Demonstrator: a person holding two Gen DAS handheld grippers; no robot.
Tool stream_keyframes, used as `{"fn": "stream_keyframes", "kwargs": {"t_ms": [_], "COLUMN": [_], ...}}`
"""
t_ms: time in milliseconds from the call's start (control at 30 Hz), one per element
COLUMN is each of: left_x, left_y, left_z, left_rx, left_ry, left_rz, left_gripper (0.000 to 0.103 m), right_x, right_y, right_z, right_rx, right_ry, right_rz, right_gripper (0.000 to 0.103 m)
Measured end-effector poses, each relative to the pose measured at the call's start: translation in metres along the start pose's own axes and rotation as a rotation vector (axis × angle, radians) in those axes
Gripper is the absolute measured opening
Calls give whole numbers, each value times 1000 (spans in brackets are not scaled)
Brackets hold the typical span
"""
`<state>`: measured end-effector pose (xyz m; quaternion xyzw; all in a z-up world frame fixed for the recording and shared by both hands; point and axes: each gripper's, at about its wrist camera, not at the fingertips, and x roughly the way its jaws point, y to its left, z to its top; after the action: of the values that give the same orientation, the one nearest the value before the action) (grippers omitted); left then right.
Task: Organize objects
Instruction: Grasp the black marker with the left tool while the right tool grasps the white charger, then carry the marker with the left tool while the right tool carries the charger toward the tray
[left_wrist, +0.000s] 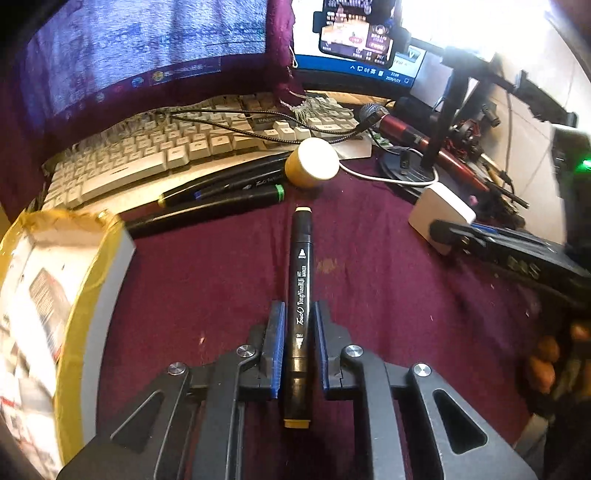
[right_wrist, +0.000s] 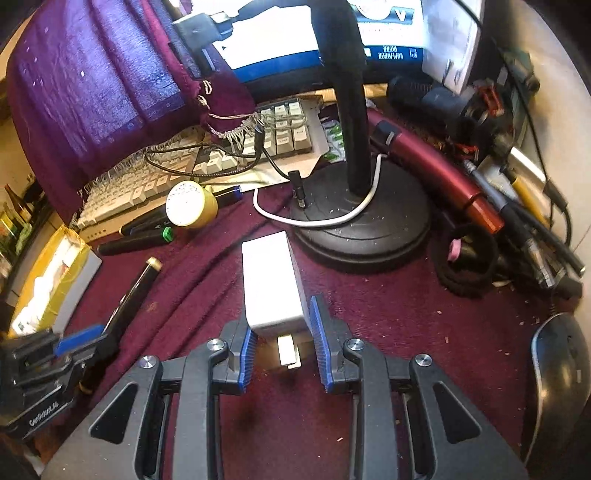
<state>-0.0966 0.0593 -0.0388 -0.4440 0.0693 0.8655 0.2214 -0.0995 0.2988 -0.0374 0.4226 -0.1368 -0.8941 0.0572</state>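
Left tool (left_wrist: 298, 317) pinches marker (left_wrist: 300, 295); right tool (right_wrist: 282, 321) grips charger (right_wrist: 271, 284) (mouse (right_wrist: 557, 369) right-view only).

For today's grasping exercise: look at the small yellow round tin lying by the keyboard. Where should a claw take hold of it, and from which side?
Grip the yellow tin across its curved side wall, coming from above. It seems to lie tilted with its flat white lid facing the cameras, leaning on the markers, so the lid gives the pads little to pinch.
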Motion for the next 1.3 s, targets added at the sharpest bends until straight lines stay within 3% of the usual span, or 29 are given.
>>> {"fn": "stream_keyframes", "kwargs": {"t_ms": [200,400,500,667,800,1300], "left_x": [-4,-2,-3,-3,-9,-10], "left_y": [23,25,27,27,27,31], "left_z": [-12,-11,-11,-13,-16,-20], "left_rx": [-107,-119,-125,-124,-134,-154], "left_ry": [-19,-18,-18,-28,-39,-40], "left_rz": [-99,-125,-137,-131,-117,-116], "left_gripper": [13,14,14,13,12,12], "right_x": [3,5,6,11,15,19], "right_y": [1,1,3,27,39,42], "right_z": [3,4,0,-12,-13,-10], "right_rx": [34,54,86,51,-5,-7], "right_ry": [2,0,13,42,37,36], "right_rz": [-7,4,62,145,123,134], "right_gripper": [26,25,20,20,20,20]}}
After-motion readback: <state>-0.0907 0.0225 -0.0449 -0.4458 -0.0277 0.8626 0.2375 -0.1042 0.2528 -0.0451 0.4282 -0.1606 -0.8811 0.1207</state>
